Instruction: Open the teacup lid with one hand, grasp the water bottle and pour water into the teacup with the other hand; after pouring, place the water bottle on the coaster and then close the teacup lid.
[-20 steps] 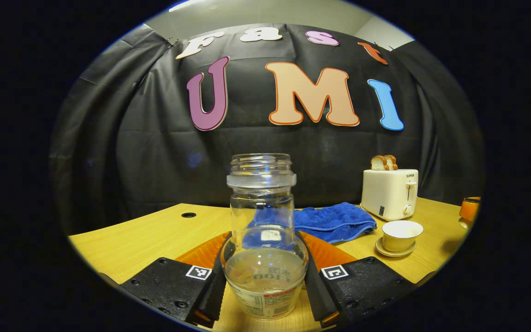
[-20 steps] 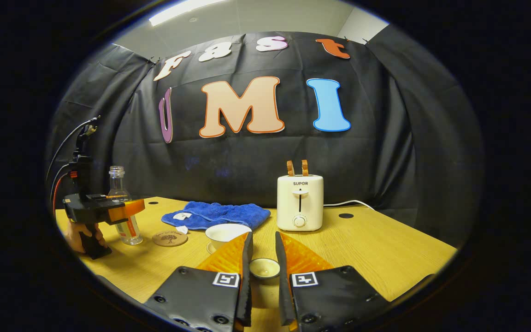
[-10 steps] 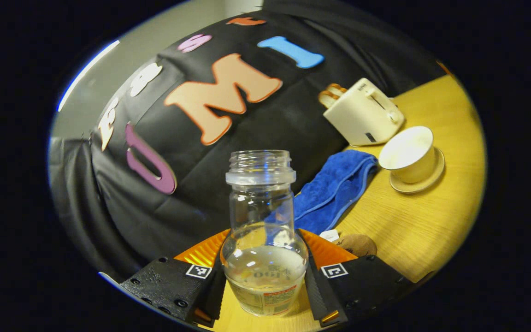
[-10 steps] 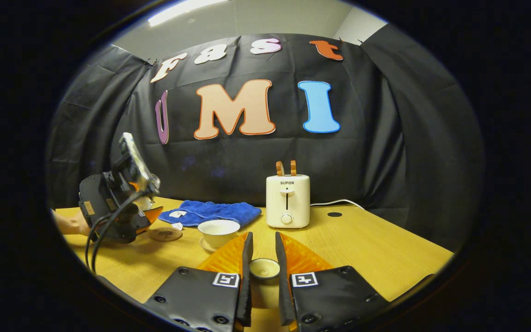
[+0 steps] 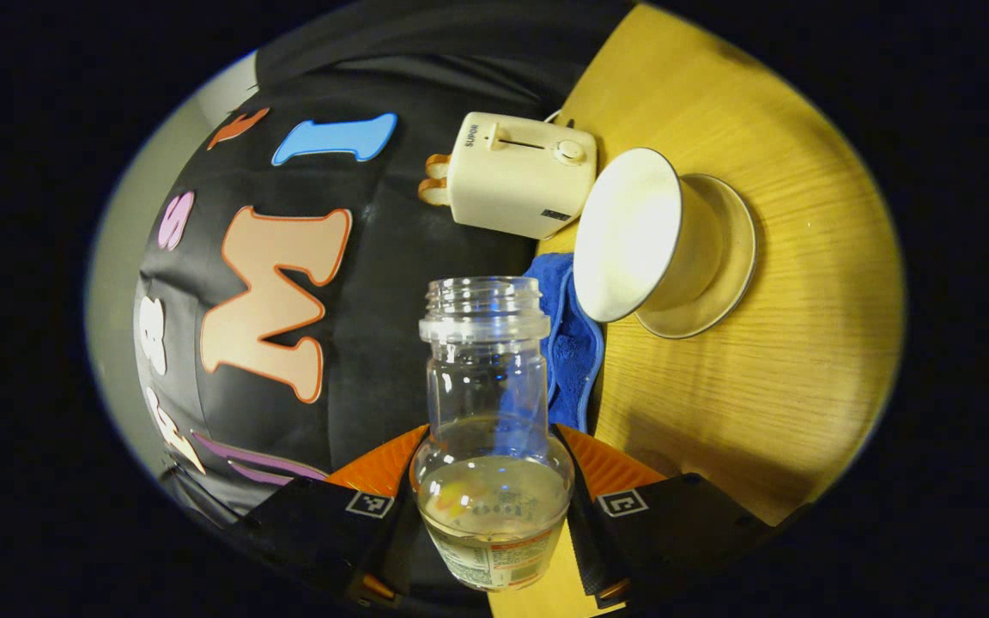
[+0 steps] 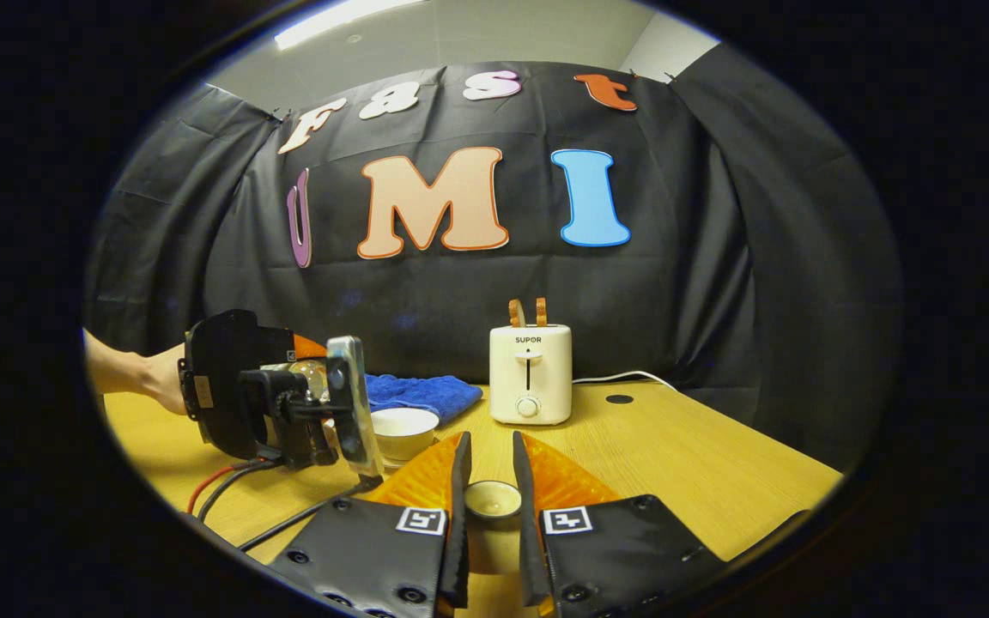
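- Clear plastic water bottle [image 5: 493,429] with a little water in its base is sitting clamped between the left gripper [image 5: 493,515] fingers, uncapped mouth pointing away along them.
- Left gripper is rolling far over; bottle's long axis is lying near level, judging by the tilted table.
- White ceramic teacup [image 5: 645,236] on its saucer [image 5: 731,249] is sitting uncovered, up-right of the mouth in the left gripper view, near but apart.
- Mouth is not yet over the rim; the pour looks just beginning.
- Right gripper [image 6: 490,515] is pinching the small cream cup lid [image 6: 493,498] above the wooden table [image 6: 700,463], right of the teacup [image 6: 404,427].
- White toaster and blue towel are sitting behind.
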`<action>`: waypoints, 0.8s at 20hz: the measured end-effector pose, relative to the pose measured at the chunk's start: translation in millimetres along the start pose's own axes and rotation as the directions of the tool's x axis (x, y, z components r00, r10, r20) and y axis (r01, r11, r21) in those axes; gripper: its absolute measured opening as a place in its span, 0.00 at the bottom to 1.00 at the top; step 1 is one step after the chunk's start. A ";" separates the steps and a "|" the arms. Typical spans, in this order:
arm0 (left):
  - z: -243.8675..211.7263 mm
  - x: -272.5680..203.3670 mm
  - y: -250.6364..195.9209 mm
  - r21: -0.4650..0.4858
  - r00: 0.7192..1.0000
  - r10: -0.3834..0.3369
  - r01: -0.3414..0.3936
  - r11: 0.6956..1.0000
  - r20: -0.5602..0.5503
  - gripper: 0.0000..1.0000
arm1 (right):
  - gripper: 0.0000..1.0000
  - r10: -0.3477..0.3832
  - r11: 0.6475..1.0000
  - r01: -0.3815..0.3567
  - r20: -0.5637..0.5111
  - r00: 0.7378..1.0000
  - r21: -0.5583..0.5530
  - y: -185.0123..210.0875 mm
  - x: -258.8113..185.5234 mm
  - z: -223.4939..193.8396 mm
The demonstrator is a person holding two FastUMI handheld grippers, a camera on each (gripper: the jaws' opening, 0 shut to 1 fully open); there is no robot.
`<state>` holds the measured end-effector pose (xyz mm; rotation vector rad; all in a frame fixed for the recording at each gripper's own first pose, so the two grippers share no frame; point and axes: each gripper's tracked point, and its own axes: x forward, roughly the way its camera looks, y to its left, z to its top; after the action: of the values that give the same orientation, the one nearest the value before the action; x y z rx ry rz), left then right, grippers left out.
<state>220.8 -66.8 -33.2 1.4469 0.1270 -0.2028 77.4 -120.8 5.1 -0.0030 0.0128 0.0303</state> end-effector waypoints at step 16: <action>11.9 11.5 12.6 0.336 0.998 -0.051 0.062 0.940 -0.042 0.70 | 0.27 0.007 1.000 -0.007 0.002 1.000 0.000 0.0 -0.1 -0.1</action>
<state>234.3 -77.9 -21.9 1.7912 0.1666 -0.2569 77.3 -120.9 4.9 -0.0029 0.0112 0.0370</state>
